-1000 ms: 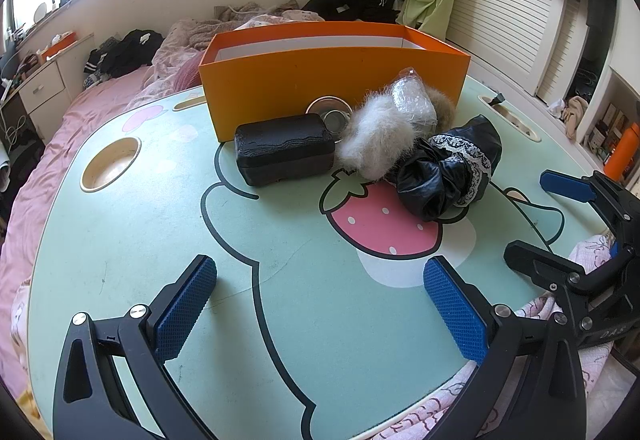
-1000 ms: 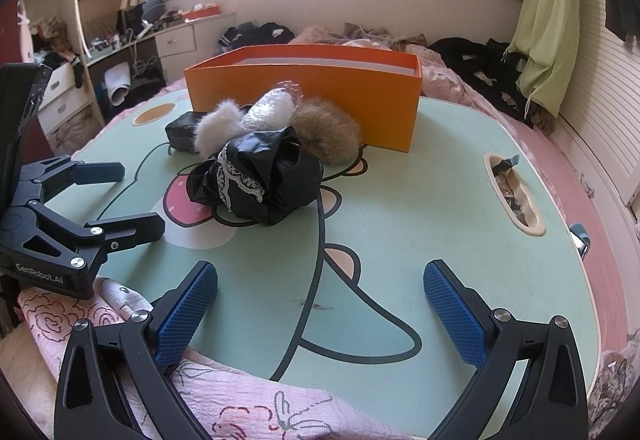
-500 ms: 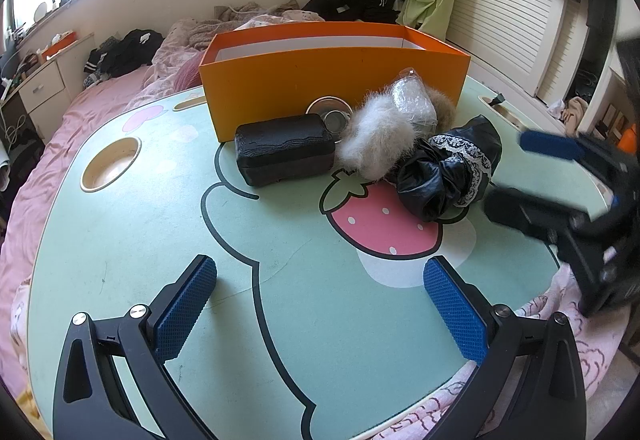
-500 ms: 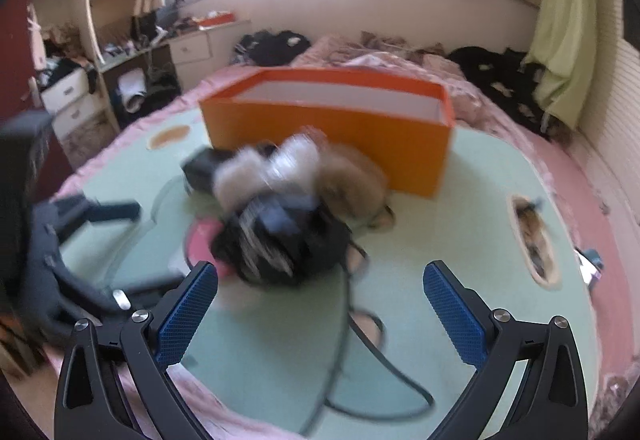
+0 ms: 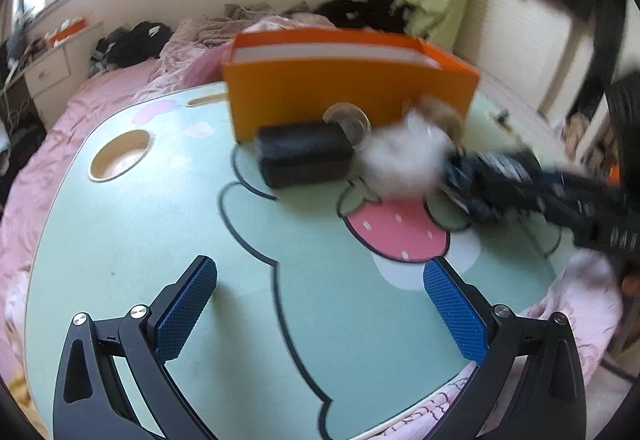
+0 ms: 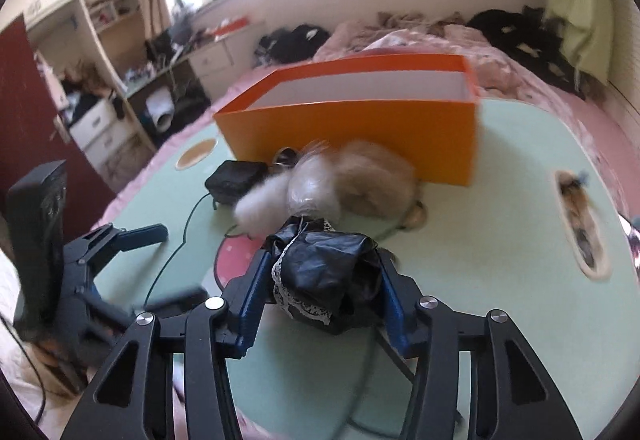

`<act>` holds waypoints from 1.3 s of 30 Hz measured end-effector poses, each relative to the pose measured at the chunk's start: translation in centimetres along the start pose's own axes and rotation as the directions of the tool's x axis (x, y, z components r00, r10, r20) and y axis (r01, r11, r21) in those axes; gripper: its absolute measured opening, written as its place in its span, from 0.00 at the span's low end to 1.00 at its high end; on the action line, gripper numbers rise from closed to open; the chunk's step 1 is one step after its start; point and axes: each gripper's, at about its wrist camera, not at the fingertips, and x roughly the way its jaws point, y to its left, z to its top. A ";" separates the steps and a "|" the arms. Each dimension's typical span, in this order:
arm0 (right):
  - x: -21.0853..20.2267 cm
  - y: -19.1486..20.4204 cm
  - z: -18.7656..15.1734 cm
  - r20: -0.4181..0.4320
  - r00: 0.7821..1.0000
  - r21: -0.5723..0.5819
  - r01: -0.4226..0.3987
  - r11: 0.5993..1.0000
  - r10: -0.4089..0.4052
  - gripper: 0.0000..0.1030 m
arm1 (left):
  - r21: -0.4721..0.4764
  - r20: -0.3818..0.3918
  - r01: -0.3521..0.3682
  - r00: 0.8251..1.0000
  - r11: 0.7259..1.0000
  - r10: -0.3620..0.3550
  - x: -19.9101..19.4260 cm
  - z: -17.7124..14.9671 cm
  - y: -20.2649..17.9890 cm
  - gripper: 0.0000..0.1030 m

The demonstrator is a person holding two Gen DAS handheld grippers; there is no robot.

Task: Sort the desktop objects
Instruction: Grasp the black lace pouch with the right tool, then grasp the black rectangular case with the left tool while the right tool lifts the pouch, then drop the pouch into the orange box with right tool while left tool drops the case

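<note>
Sorting is at its beginning: the orange box (image 6: 360, 120) looks empty (its floor is hidden). The right gripper (image 6: 320, 292) has its fingers clamped on the black lace bundle (image 6: 324, 280), low over the desk (image 5: 120, 240). The left gripper (image 5: 320, 312) hovers with fingers wide apart, holding nothing. The 2 fur balls (image 6: 340, 176) and the black case (image 5: 304, 154) wait beside the box.

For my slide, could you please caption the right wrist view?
Right gripper clamps the black lace-trimmed bundle before the orange box.
</note>
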 end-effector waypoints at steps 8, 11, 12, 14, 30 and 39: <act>-2.2 -2.0 -1.8 0.069 0.997 0.094 0.019 0.995 -0.026 0.49 | -0.035 0.061 -0.071 0.995 0.997 0.073 0.6 6.2 0.5 0.92; -2.3 -2.1 -1.8 0.067 0.998 0.096 0.015 0.995 -0.022 0.49 | -0.013 0.018 -0.065 0.998 0.998 0.065 2.5 7.1 -0.2 0.91; -2.3 -2.0 -1.8 0.068 0.997 0.097 0.016 0.995 -0.022 0.49 | -0.011 0.008 -0.071 0.997 0.997 0.071 3.0 7.2 -0.3 0.91; -2.2 -2.1 -1.7 0.068 0.997 0.094 0.017 0.995 -0.023 0.49 | -0.010 -0.016 -0.075 0.997 0.997 0.075 4.0 7.3 -0.3 0.74; -2.2 -1.9 -1.2 0.061 0.998 0.076 0.026 0.997 -0.030 0.50 | -0.063 0.002 0.006 1.000 0.998 -0.006 1.3 5.8 1.9 0.59; -3.8 -0.7 4.9 0.151 0.987 0.026 0.045 0.999 -0.049 0.50 | -0.060 0.086 0.027 0.996 0.998 -0.022 -0.8 9.4 1.3 0.59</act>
